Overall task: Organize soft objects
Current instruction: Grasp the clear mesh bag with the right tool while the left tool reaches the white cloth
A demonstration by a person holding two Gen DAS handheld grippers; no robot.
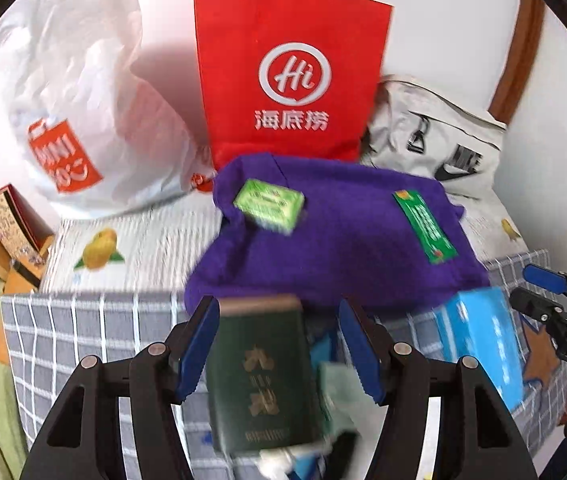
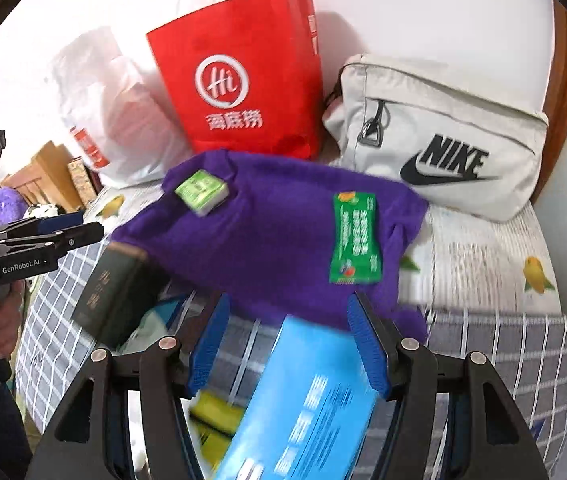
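Observation:
A purple cloth (image 1: 335,240) (image 2: 275,236) lies on the bed with a light green box (image 1: 269,204) (image 2: 201,191) and a dark green packet (image 1: 425,226) (image 2: 355,240) on it. My left gripper (image 1: 279,344) is open, its blue pads on either side of a dark green box (image 1: 259,376) (image 2: 113,296) without clamping it. My right gripper (image 2: 287,340) is open around a blue box (image 2: 311,400) (image 1: 483,344). Both boxes look blurred.
A red paper bag (image 1: 287,76) (image 2: 239,76), a white plastic bag (image 1: 79,112) (image 2: 119,120) and a white Nike pouch (image 2: 443,136) (image 1: 431,136) stand behind the cloth. A grey checked blanket (image 1: 83,340) (image 2: 503,352) covers the near bed. Wooden boxes (image 1: 7,224) sit at left.

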